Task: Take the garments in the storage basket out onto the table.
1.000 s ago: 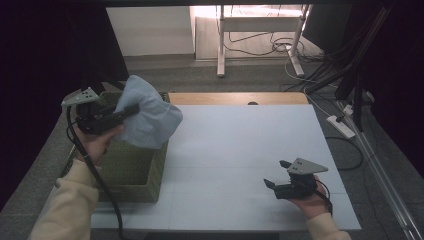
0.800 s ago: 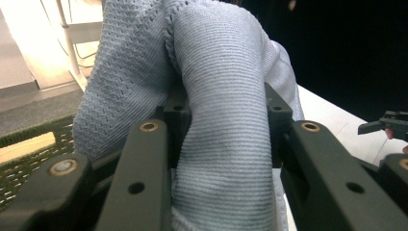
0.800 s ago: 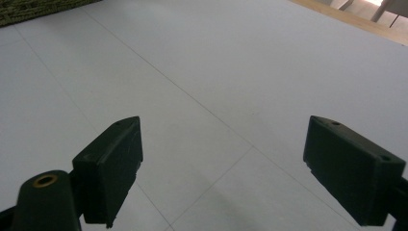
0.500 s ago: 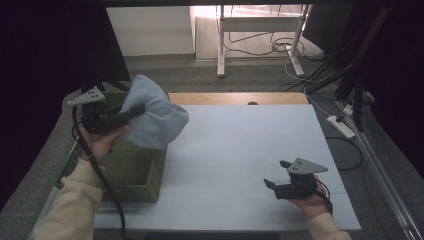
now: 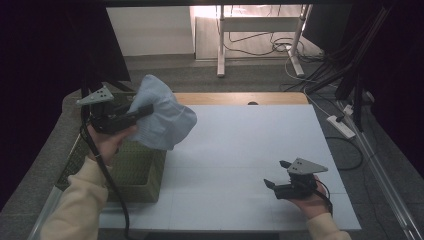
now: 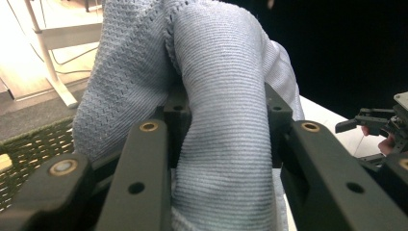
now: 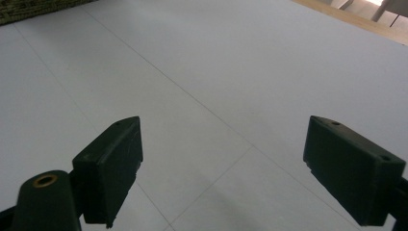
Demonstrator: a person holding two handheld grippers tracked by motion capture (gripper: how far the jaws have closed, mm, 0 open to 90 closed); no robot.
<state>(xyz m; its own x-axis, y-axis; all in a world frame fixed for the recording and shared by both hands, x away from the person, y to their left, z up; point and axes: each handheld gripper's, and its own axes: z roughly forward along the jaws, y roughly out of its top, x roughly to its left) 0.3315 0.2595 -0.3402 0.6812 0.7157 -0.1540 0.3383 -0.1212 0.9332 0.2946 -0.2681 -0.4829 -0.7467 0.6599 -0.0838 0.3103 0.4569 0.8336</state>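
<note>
A light blue knitted cloth hangs in the air above the green woven basket at the table's left. My left gripper is shut on a bunched fold of it. In the left gripper view the cloth is pinched between the two black jaws and covers most of the picture. My right gripper rests low at the table's front right, open, with nothing between its fingers. The right gripper view shows its jaws spread wide over the bare white tabletop.
The white table surface stretches between the basket and the right hand. A wooden strip runs along the far edge. Beyond the table stand a metal desk frame, cables and a power strip on the floor.
The left hand has lifted the cloth a little higher and shifted it slightly right above the basket. The right gripper has stayed in place.
</note>
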